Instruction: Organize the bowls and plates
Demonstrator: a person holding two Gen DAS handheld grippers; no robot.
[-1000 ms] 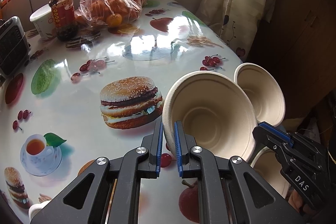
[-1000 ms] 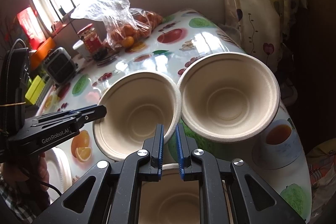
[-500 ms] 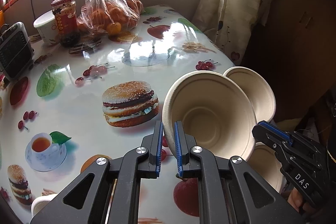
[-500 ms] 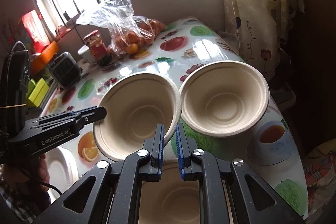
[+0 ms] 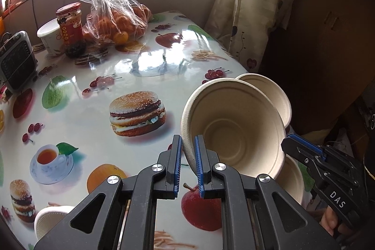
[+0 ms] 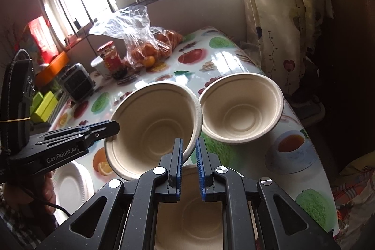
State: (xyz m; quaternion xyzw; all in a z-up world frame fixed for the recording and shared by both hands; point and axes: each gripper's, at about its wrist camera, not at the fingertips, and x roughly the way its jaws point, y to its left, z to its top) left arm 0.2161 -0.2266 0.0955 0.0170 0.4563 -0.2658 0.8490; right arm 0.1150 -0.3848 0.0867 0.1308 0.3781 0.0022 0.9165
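Note:
A beige pulp bowl [image 5: 234,130] [image 6: 152,128] hangs tilted above the table, pinched by both grippers. My left gripper [image 5: 187,162] is shut on its left rim; it shows in the right wrist view [image 6: 103,130]. My right gripper [image 6: 189,164] is shut on its right rim; it shows in the left wrist view [image 5: 302,149]. A second beige bowl [image 6: 241,107] [image 5: 271,95] sits on the table beyond it. A third bowl [image 6: 189,222] [image 5: 290,182] lies below the held one. A white plate [image 6: 72,184] [image 5: 49,219] lies at the near left.
A bag of oranges [image 5: 117,20], a red-lidded jar [image 5: 70,27], a white cup [image 5: 50,39] and a small grey heater [image 5: 16,62] stand at the table's far side. A curtain [image 5: 243,4] hangs at the right past the table edge [image 6: 302,123].
Both grippers have lifted the held bowl a little and drawn back. The second bowl looks smaller and farther off. The grips have not changed.

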